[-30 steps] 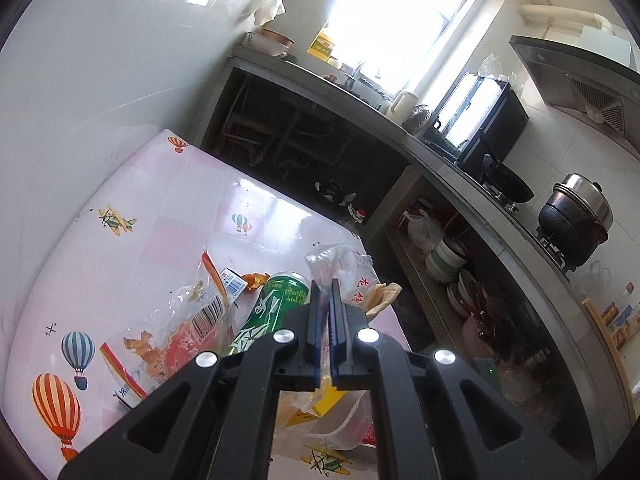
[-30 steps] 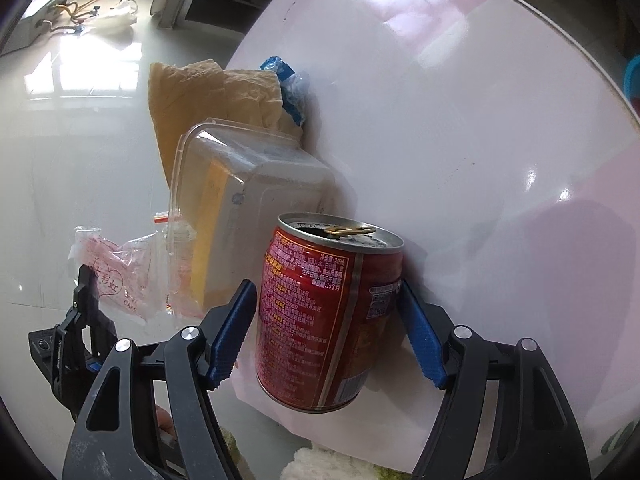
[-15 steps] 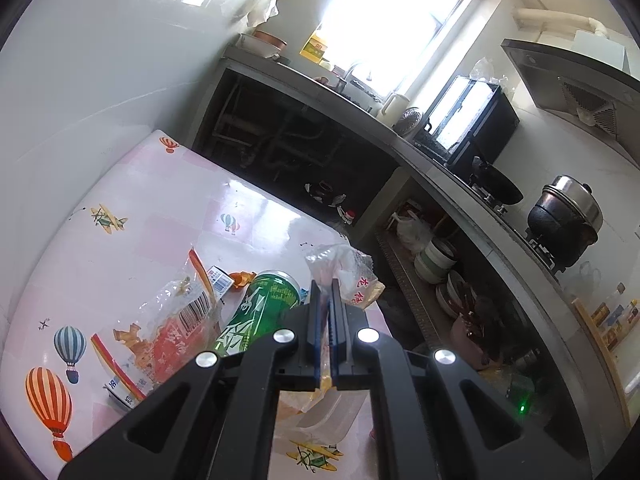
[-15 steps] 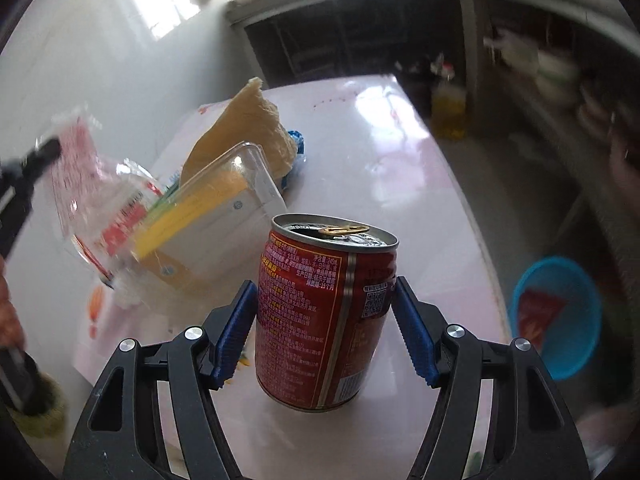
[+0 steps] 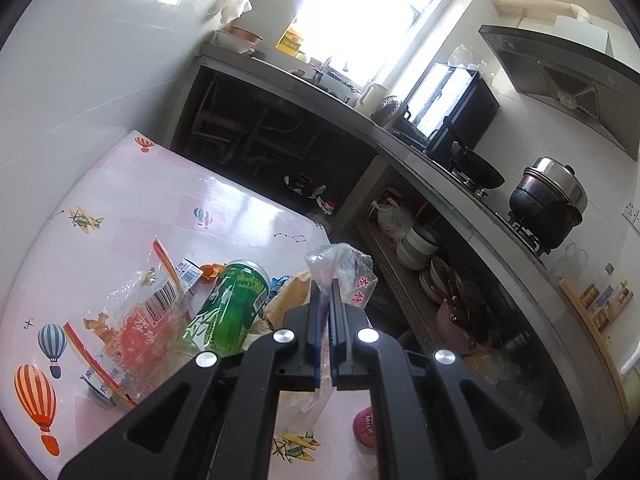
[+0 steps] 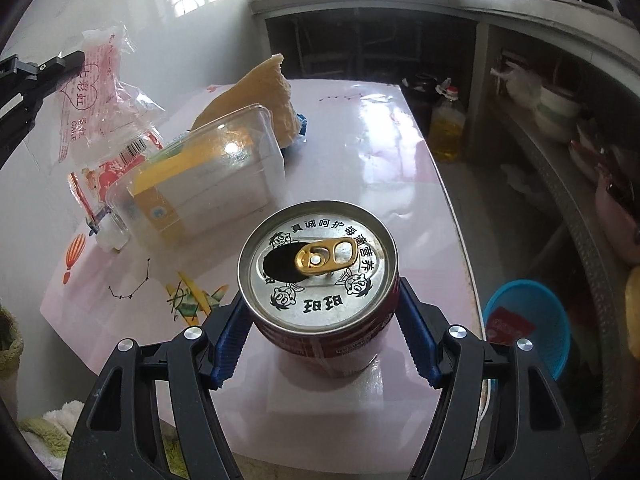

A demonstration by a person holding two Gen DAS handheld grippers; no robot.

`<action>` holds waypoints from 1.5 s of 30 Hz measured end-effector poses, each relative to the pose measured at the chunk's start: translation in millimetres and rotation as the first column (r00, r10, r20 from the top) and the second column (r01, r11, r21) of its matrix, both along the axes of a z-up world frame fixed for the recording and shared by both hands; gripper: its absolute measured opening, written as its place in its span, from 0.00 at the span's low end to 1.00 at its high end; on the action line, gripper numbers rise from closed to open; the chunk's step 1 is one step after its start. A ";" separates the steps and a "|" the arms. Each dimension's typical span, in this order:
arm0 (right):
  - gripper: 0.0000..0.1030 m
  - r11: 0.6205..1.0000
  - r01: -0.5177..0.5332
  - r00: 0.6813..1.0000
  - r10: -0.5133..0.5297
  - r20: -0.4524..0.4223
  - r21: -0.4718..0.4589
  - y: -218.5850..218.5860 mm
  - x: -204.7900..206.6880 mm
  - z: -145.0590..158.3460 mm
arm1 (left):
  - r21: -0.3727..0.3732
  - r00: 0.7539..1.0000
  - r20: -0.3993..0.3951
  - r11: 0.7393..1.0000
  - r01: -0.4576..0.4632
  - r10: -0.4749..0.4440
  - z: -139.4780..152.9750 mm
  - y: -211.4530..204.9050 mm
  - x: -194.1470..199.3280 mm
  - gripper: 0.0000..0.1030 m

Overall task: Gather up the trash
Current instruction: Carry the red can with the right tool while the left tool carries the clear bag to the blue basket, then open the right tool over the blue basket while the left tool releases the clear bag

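Note:
My right gripper (image 6: pixel 320 320) is shut on a red drink can (image 6: pixel 318 268) and holds it upright above the pink table (image 6: pixel 380 168). My left gripper (image 5: pixel 329 296) is shut on a clear plastic wrapper (image 5: pixel 342 266) with red print, lifted above the table; it also shows in the right wrist view (image 6: pixel 96 92). On the table lie a green can (image 5: pixel 228 308), a clear snack bag (image 5: pixel 136 316), a clear plastic box (image 6: pixel 204 180) and a brown paper bag (image 6: pixel 264 92).
A blue basket (image 6: pixel 528 328) with a red scrap in it stands on the floor right of the table. A concrete counter (image 5: pixel 420 160) with bowls, a pot and a stove runs along the right. An oil bottle (image 6: pixel 448 128) stands on the floor.
My right gripper lifted the red can off the table and tilted, so I now look down on its top. My left gripper rose a little with the wrapper.

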State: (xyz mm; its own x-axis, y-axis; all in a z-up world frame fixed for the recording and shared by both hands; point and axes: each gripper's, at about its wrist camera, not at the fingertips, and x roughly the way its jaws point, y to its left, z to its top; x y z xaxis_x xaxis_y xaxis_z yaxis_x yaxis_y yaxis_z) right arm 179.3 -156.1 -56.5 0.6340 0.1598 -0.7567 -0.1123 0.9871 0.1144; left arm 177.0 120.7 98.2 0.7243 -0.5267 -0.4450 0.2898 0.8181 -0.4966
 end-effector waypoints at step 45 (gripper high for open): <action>0.61 0.576 0.775 0.624 -0.763 -0.169 0.259 -300.4 -173.1 -99.4 | 0.212 0.561 -0.652 0.587 0.781 -0.510 -243.8 -582.0 42.9 0.43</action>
